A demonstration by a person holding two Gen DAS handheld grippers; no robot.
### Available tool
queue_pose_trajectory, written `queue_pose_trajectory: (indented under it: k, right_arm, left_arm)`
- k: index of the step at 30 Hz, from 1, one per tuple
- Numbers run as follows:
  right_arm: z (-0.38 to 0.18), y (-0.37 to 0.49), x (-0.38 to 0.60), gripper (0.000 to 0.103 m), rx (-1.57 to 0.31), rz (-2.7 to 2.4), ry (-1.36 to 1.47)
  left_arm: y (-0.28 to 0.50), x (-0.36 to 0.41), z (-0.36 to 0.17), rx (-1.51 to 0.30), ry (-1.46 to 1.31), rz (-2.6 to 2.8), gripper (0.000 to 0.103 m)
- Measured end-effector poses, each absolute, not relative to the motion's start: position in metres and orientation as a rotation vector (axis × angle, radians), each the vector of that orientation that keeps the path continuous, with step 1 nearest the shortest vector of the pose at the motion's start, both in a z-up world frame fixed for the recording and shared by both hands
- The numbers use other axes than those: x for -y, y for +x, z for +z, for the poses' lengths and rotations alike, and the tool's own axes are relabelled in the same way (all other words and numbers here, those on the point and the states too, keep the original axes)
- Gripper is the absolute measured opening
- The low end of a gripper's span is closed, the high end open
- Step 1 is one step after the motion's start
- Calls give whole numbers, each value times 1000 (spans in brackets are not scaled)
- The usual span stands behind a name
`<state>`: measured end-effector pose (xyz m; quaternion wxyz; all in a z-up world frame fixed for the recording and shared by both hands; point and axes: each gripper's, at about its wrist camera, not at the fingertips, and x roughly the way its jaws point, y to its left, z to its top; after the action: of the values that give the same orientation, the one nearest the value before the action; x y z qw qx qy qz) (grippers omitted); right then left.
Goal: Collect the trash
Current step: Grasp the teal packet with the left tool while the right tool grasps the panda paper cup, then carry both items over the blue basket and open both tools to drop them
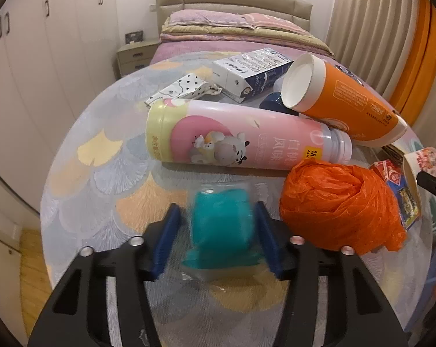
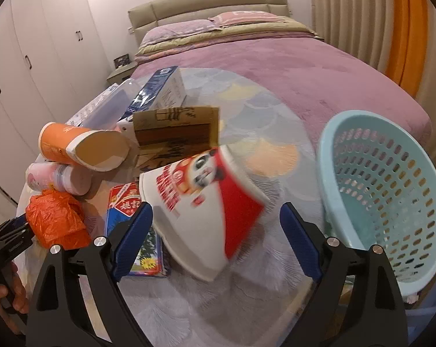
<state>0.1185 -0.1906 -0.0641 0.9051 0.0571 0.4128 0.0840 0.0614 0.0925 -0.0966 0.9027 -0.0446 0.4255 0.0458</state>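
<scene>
From the left wrist view, the left gripper (image 1: pixel 218 225) has its blue fingers (image 1: pixel 167 243) set on either side of a blurred teal lump in clear plastic wrap (image 1: pixel 221 228), though whether they press on it cannot be told. Beside it on the round patterned tabletop (image 1: pixel 102 156) lie a crumpled orange plastic bag (image 1: pixel 339 205), a pink drink bottle on its side (image 1: pixel 247 136) and an orange paper cup (image 1: pixel 342 101) resting on it. From the right wrist view, the right gripper (image 2: pixel 216 240) has its fingers spread wide around a blurred red-and-white panda paper bowl (image 2: pixel 206 208), tilted mouth-down, neither finger clearly touching it. A pale blue perforated plastic basket (image 2: pixel 391 190) stands just beside, on the right.
</scene>
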Motion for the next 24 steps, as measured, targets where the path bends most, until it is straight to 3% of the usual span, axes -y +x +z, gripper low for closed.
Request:
queue_pose_trajectory:
  k: [5,9,16,24]
  right_arm:
    - [-68,125,183,85,-873,200,107]
    - [-69,121,181,79,-865,203,94]
    - [-60,106,186,77,-810,201,102]
    - [-29,87,200,77,-719,182,111]
  left_arm:
    - [60,-96,-95,-869,-108,89,39]
    - [54,-100,-94,-849,-151,67,38]
    - [41,-107,-88,-811,-177,65,38]
    - [25,-87,-45,-711,-132,32,38]
